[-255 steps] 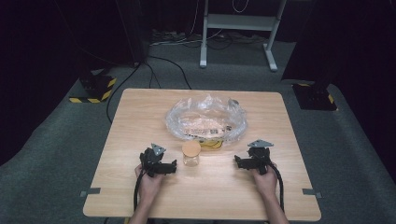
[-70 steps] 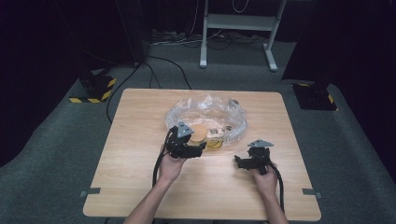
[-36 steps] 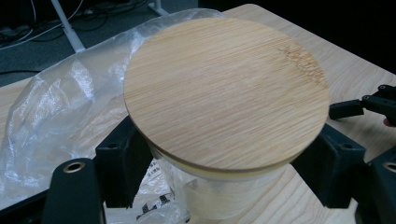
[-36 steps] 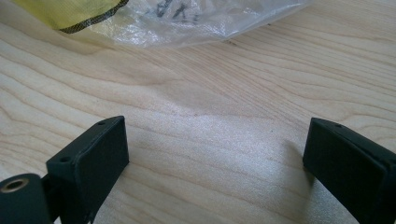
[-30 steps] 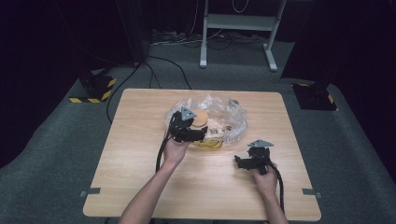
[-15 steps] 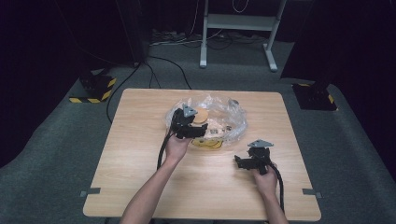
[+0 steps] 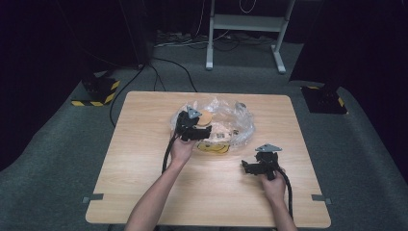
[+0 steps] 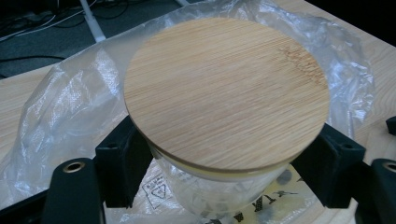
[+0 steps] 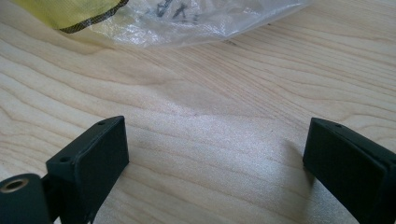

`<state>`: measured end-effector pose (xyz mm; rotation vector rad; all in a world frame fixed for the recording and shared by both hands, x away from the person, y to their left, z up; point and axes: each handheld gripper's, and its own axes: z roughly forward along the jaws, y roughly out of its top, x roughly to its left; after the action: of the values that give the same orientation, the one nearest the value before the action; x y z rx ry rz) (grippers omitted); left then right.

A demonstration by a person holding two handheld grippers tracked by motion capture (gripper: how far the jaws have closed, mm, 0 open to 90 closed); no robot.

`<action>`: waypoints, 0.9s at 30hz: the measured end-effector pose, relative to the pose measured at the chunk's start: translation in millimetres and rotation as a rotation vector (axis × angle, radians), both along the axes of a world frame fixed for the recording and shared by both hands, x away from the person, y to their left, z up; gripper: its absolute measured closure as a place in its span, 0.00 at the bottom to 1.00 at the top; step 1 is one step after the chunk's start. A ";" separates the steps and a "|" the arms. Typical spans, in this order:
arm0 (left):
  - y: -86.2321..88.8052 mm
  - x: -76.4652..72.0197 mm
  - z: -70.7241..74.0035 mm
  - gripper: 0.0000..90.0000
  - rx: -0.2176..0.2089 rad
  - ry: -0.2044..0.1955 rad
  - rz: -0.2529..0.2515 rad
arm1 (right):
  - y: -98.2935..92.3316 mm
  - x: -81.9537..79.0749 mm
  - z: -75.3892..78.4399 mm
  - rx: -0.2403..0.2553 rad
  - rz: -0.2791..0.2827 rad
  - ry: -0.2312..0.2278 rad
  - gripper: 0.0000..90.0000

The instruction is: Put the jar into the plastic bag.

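A glass jar with a round bamboo lid (image 7: 205, 118) (image 8: 226, 93) is clamped at its sides between the black pads (image 8: 122, 165) of my left gripper (image 7: 201, 126) (image 8: 229, 179). The jar hangs over the left part of a crumpled clear plastic bag (image 7: 232, 121) (image 8: 65, 107) at the middle back of the wooden table (image 7: 139, 163). My right gripper (image 7: 249, 167) (image 9: 215, 163) rests low over the table at the front right. Its jaws stand wide apart with bare wood between them. The bag's near edge (image 9: 187, 18), with yellow print, lies just beyond it.
A white metal stand (image 7: 240, 29) and floor cables lie behind the table. Black boxes with yellow stripes sit on the carpet at the left (image 7: 96, 91) and right (image 7: 327, 101). Bare wood stretches along the table's front and left.
My left gripper has carried the jar from the table's middle up over the bag, and in the last second it sank slightly into the bag's left side. The right gripper has kept still.
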<state>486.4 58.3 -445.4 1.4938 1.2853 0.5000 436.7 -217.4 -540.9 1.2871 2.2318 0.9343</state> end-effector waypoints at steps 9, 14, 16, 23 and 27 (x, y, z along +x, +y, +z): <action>0.3 5.6 -6.5 0.28 0.022 0.004 0.018 | 0.0 0.0 0.0 0.000 0.000 0.000 0.07; -0.7 10.2 -12.4 0.28 0.029 0.016 0.025 | 0.0 0.0 0.0 0.000 0.000 0.000 0.07; -1.5 11.2 -14.0 0.28 0.024 0.018 0.027 | 0.0 0.0 0.0 0.000 0.000 0.000 0.07; -3.8 15.5 -21.0 0.28 0.036 0.029 0.029 | 0.0 0.0 0.0 0.000 0.000 0.000 0.07; -4.9 16.3 -23.7 0.28 0.049 0.032 0.025 | 0.0 0.0 0.0 0.000 0.000 0.000 0.07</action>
<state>502.7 53.3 -469.1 1.5332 1.3263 0.5293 436.7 -217.4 -540.9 1.2869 2.2319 0.9344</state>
